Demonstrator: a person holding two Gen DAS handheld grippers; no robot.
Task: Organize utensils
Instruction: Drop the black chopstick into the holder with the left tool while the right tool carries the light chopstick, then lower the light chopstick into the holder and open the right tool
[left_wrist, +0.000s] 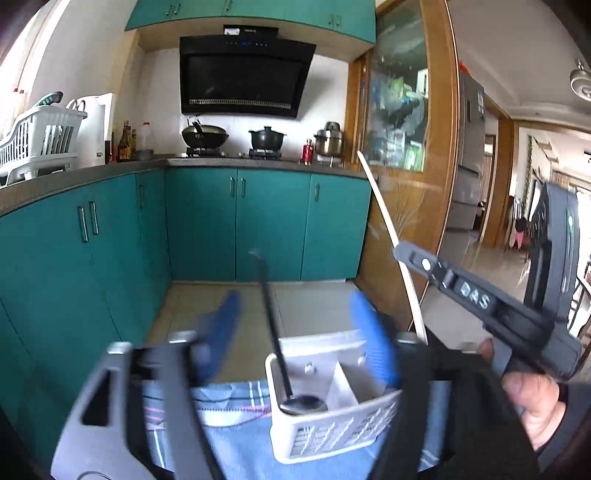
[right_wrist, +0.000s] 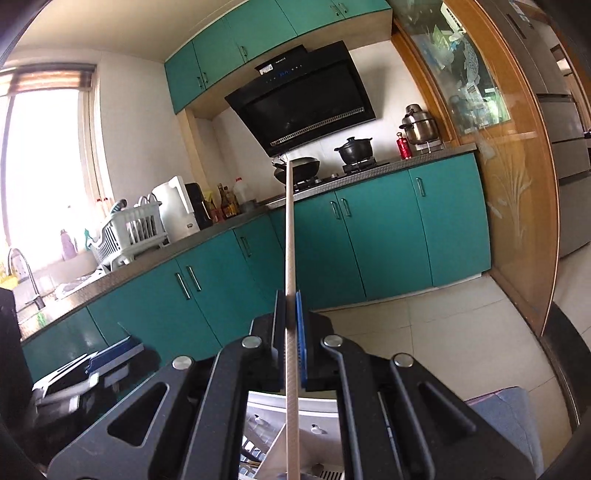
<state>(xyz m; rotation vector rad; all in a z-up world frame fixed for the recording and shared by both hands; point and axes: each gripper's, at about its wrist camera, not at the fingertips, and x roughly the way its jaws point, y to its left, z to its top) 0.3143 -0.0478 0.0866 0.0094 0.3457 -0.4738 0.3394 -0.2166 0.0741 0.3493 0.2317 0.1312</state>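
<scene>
In the left wrist view, a white slotted utensil holder (left_wrist: 332, 432) stands low in the middle. A black ladle (left_wrist: 271, 317) sits in its left compartment, bowl down and handle leaning up. My left gripper (left_wrist: 295, 302) is open, with its blue fingers (left_wrist: 375, 332) wide on either side of the ladle handle and not touching it. My right gripper (left_wrist: 400, 253) comes in from the right, shut on a pale chopstick (left_wrist: 382, 218) that slants down toward the holder. In the right wrist view, that gripper (right_wrist: 290, 301) clamps the chopstick (right_wrist: 289, 229) above the holder (right_wrist: 321, 417).
A blue checked cloth (left_wrist: 229, 435) lies under the holder. Teal cabinets (left_wrist: 199, 221) line the back and left. The counter holds a dish rack (left_wrist: 40, 136), bottles, a wok (left_wrist: 205, 134) and pots. A wood-framed glass door (left_wrist: 402, 110) stands at right. A hand (left_wrist: 532, 406) holds the right gripper.
</scene>
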